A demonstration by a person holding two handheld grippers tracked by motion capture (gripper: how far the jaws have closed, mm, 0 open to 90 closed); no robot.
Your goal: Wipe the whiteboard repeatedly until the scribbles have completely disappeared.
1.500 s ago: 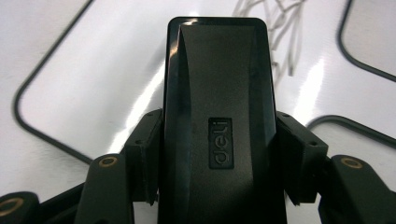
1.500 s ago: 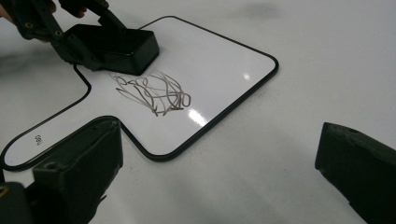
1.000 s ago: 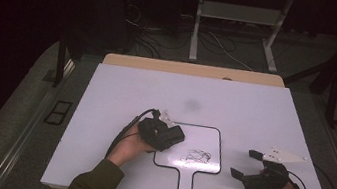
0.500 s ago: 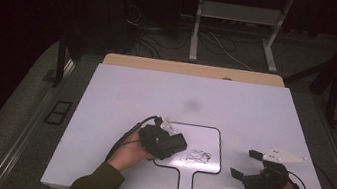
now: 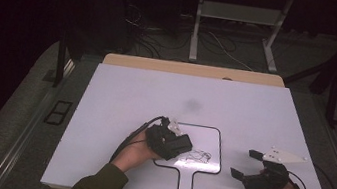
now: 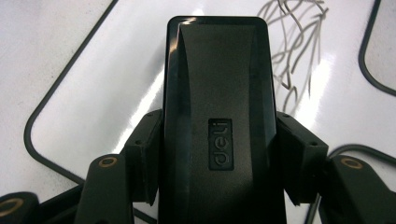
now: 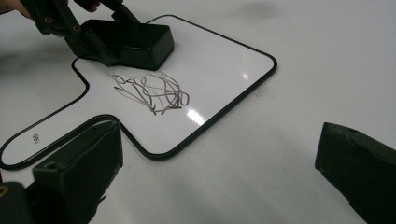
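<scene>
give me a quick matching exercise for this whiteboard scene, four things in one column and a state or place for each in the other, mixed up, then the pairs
Things:
1. black eraser
2. scribble
3. left tool
4. right tool

States or places:
A. jaws spread apart with nothing between them, off to the side of the whiteboard
B. thin tangled lines drawn on the whiteboard
C. clamped between two jaws, resting on the whiteboard beside the lines
D. shut on a black block marked "deli"

Pairs: 1-C, 2-B, 3-D, 4-A
</scene>
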